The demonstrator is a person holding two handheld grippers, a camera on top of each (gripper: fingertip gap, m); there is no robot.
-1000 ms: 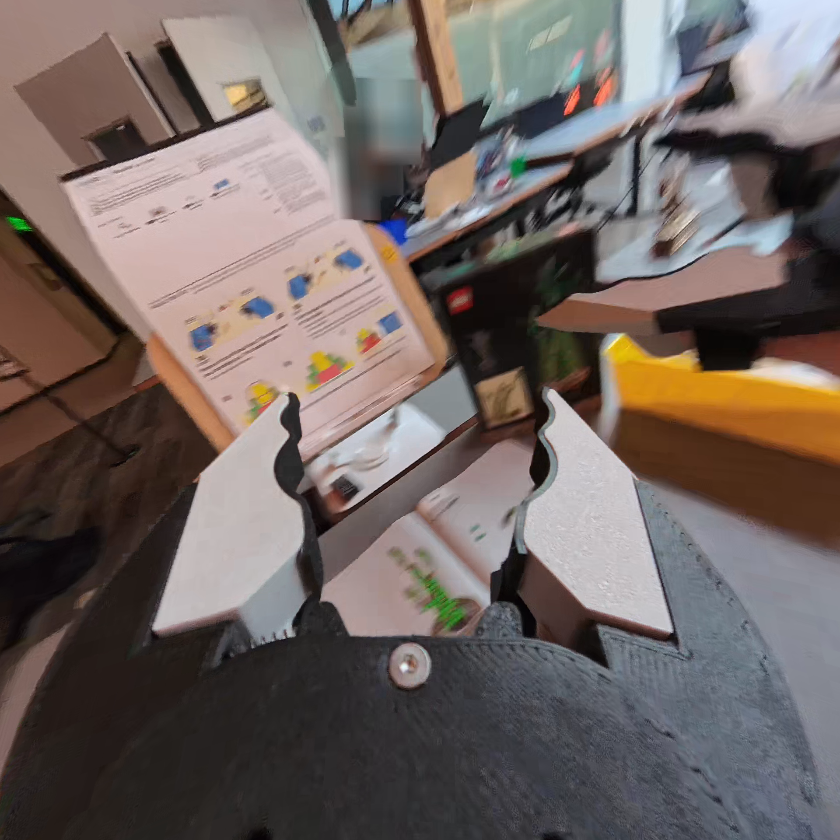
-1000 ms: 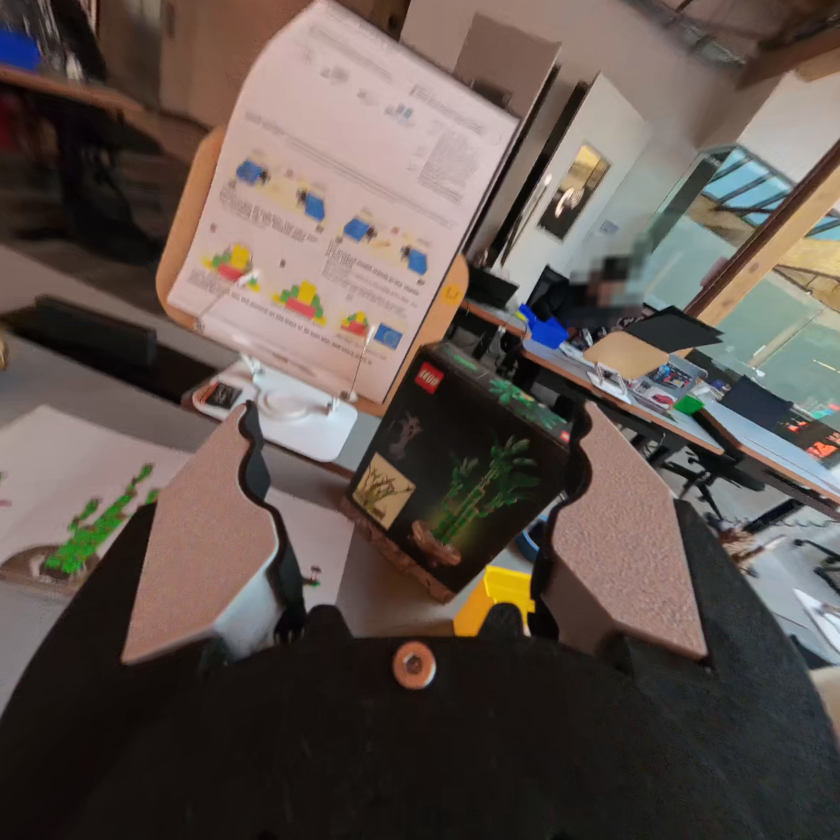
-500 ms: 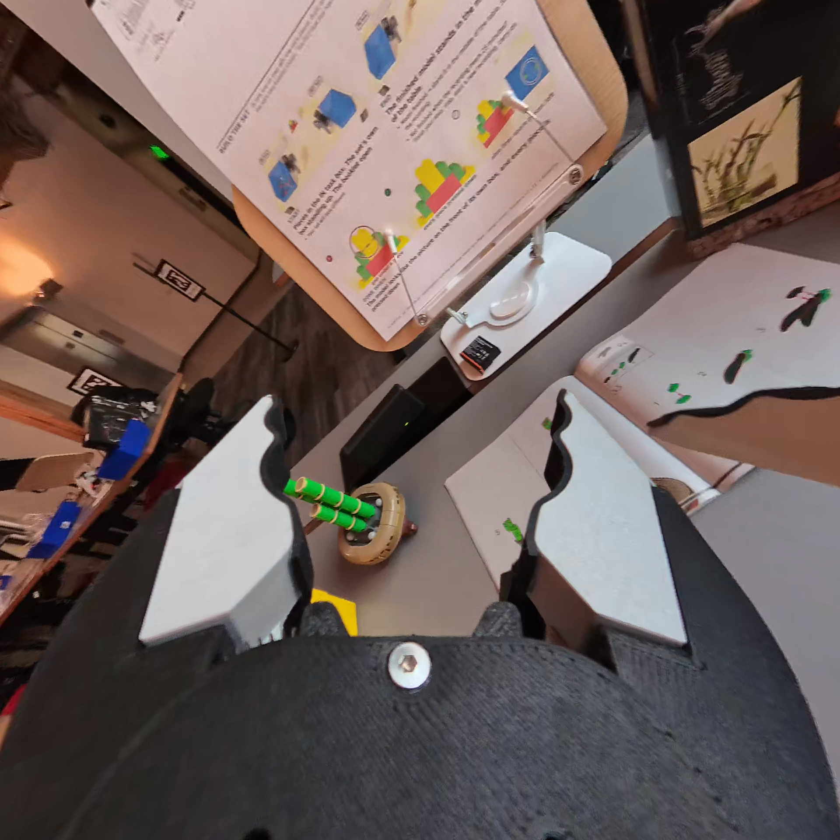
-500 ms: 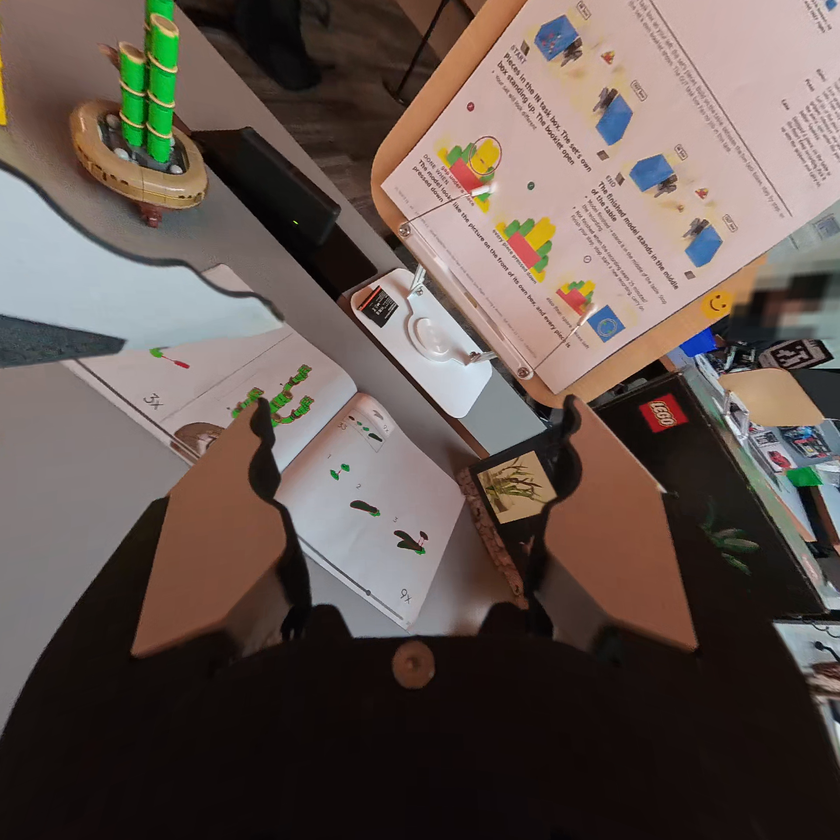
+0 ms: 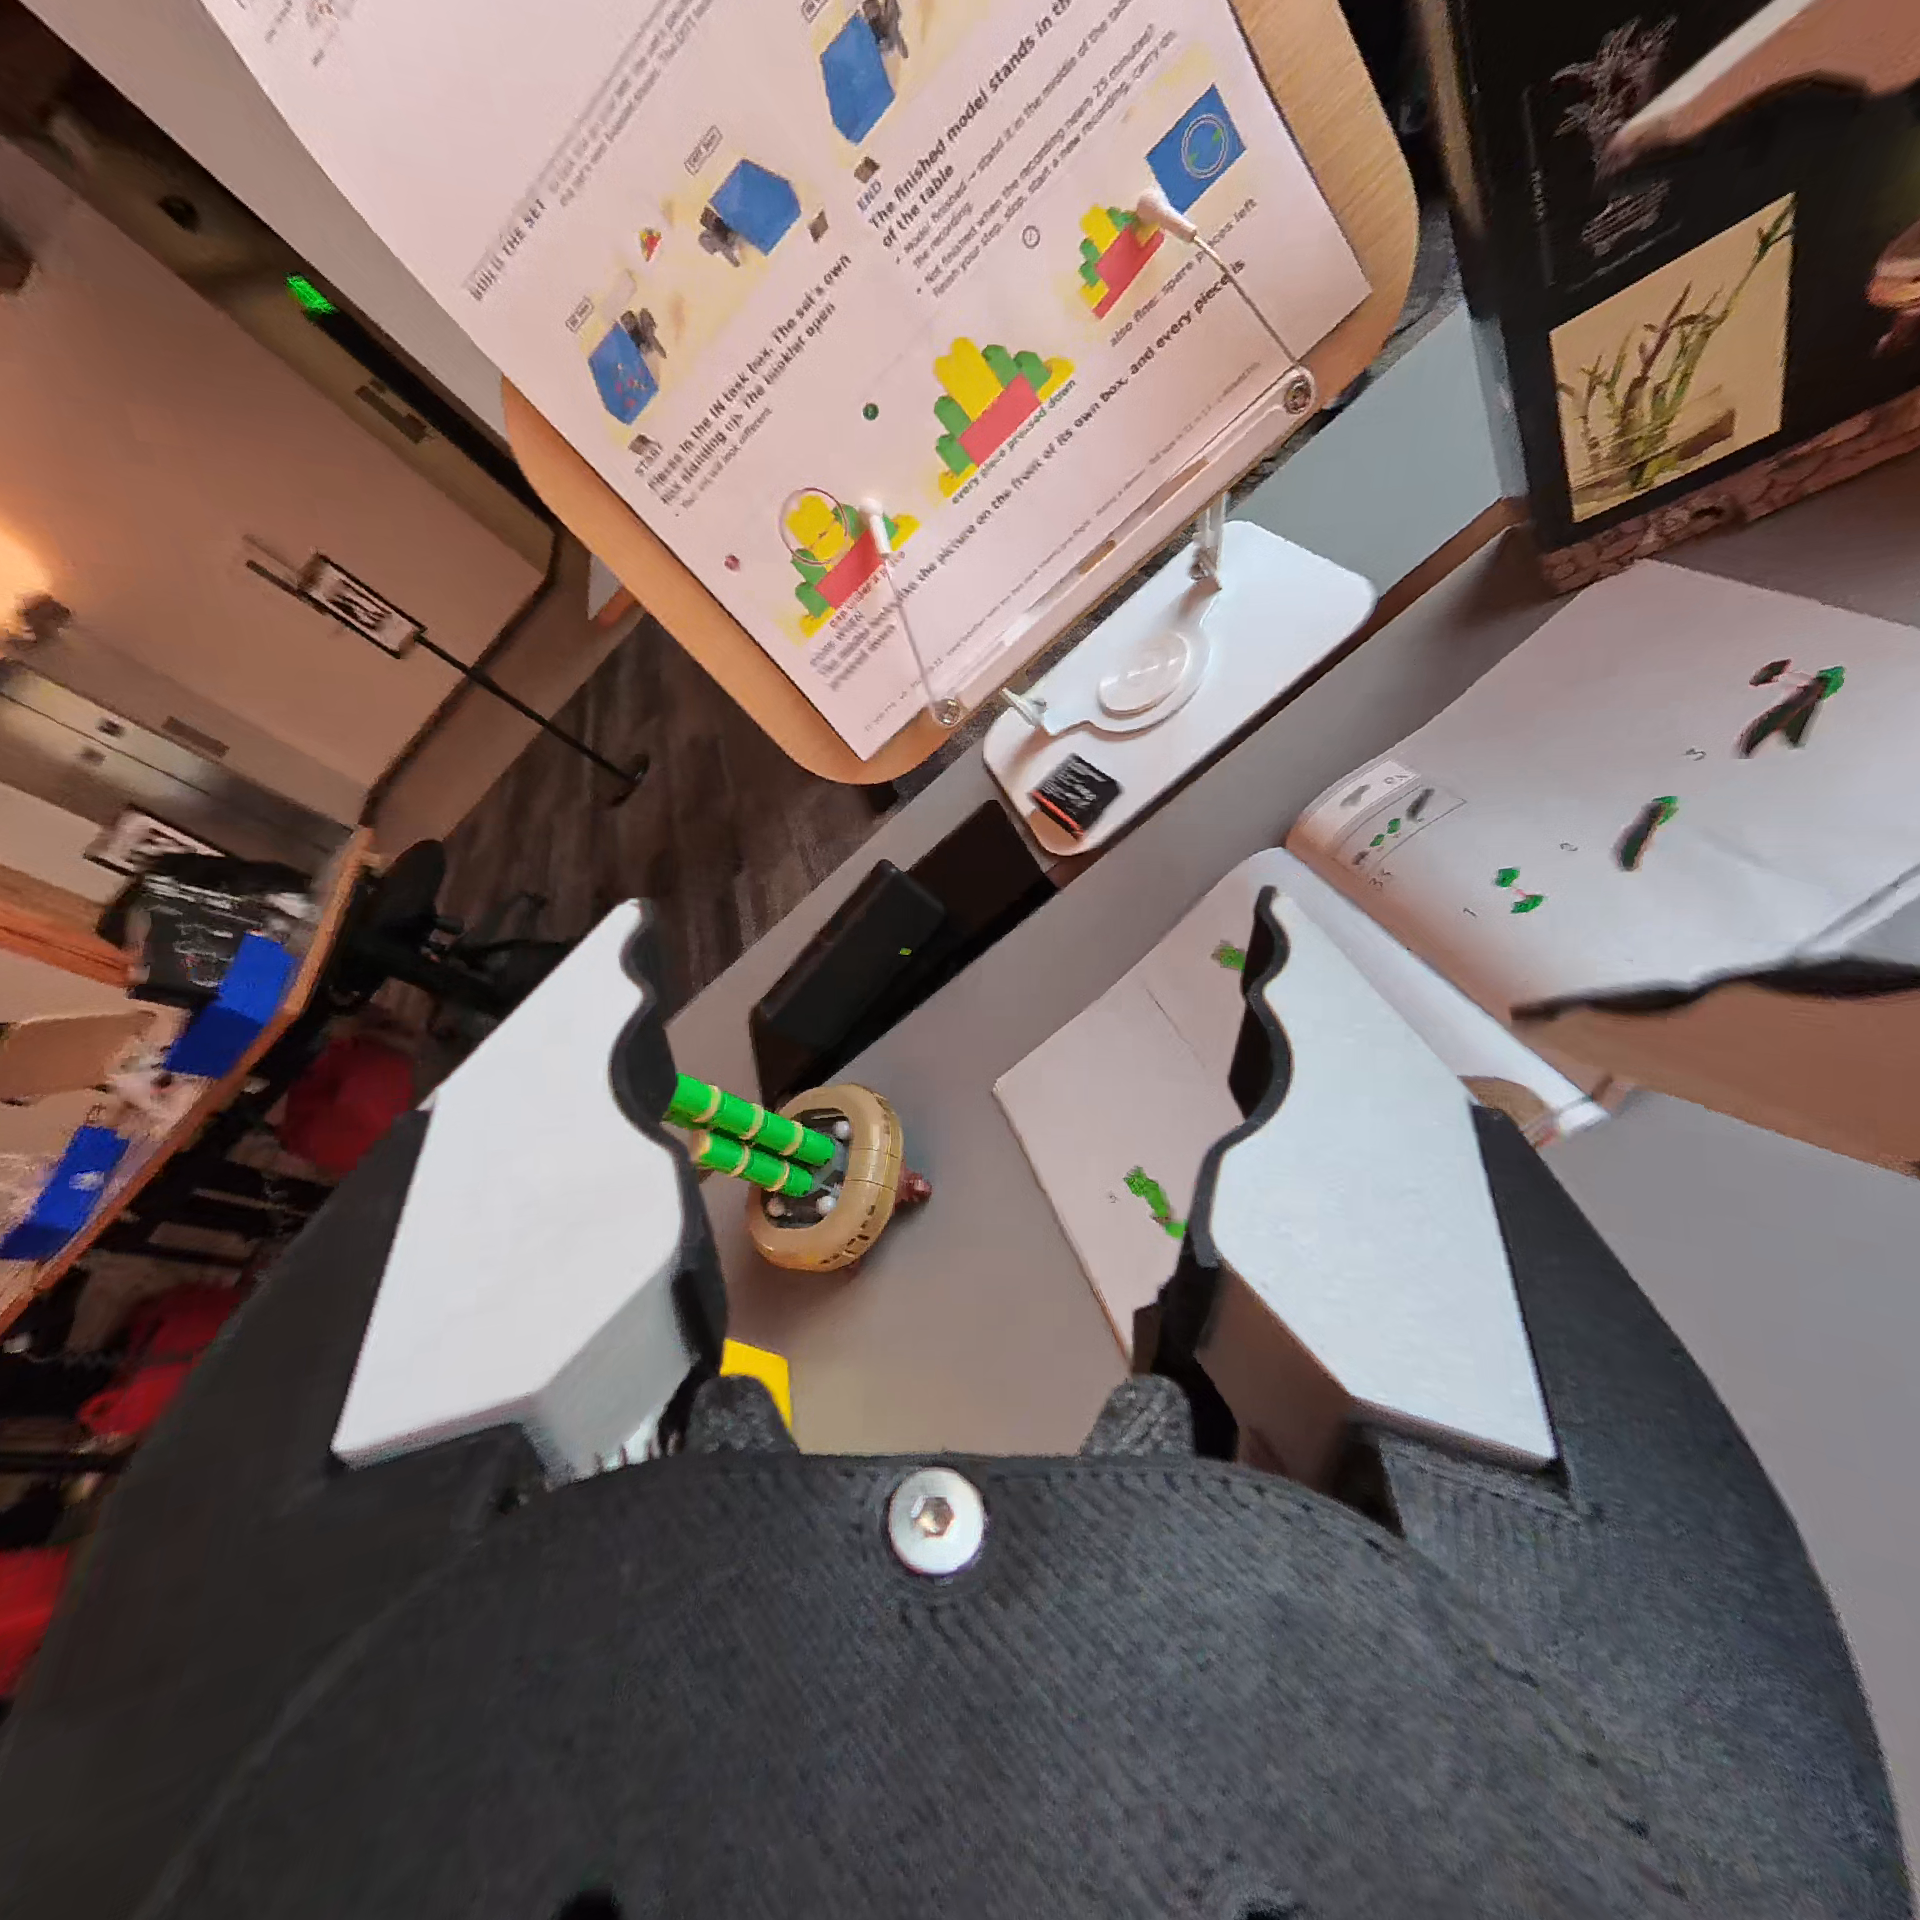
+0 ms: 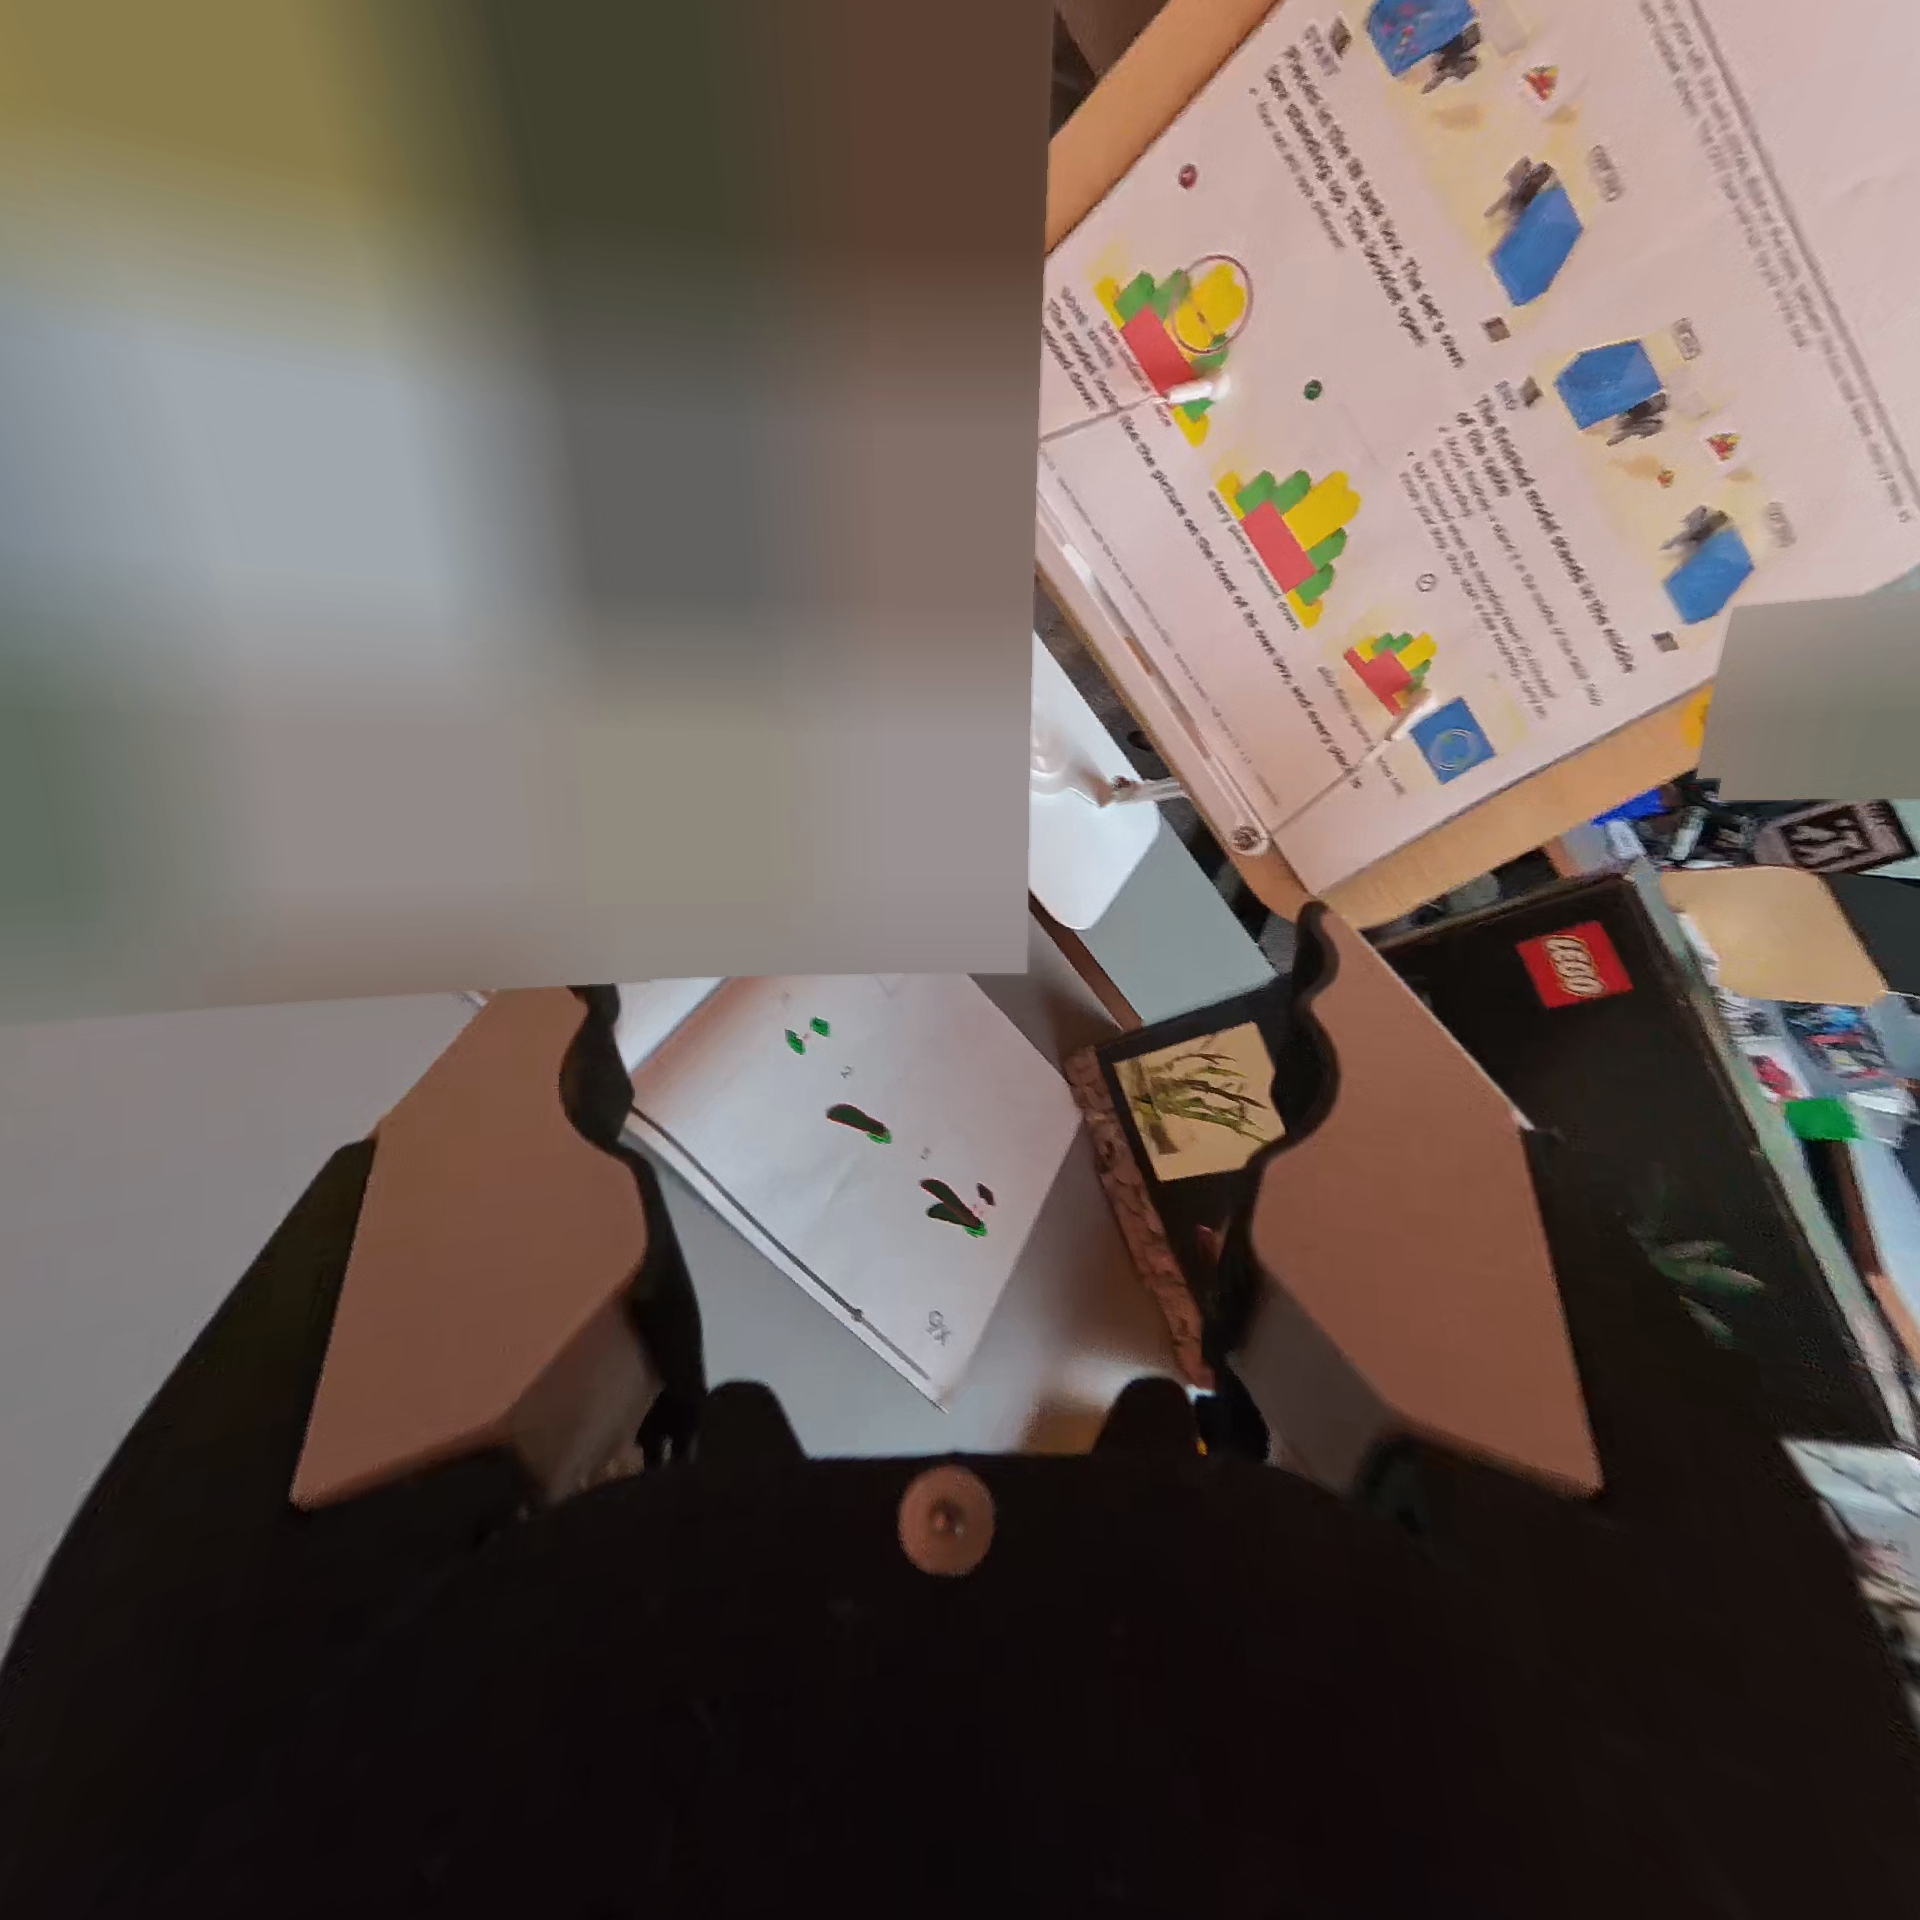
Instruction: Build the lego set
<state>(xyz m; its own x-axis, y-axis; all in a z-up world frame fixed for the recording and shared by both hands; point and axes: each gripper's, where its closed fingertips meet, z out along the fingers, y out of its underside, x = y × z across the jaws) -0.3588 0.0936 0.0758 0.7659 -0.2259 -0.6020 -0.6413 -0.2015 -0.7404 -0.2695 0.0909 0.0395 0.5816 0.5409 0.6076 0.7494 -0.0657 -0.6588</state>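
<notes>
A partly built model [image 5: 821,1174], a tan round base with two bright green stalks, stands on the grey table [image 5: 935,1340] in the left wrist view. My left gripper [image 5: 945,914] is open and empty above it; the stalks reach toward its left finger. An open instruction booklet [image 5: 1538,862] lies to the right, and shows in the right wrist view [image 6: 862,1153]. My right gripper [image 6: 951,1003] is open and empty over the booklet; one of its fingers [image 5: 1756,1049] shows at the right of the left wrist view. The model is hidden in the right wrist view by a blurred patch.
A printed sheet on a wooden stand [image 5: 883,343] with a white foot [image 5: 1174,675] stands at the table's back. A black set box [image 6: 1621,1143] stands at the right. A black device [image 5: 852,966] lies by the back edge. A yellow piece [image 5: 756,1371] peeks beside my left finger.
Both grippers tipped down from the room toward the table, then moved closer. The model now sits nearer my left fingers. The right gripper shifted toward the box. Both stayed open.
</notes>
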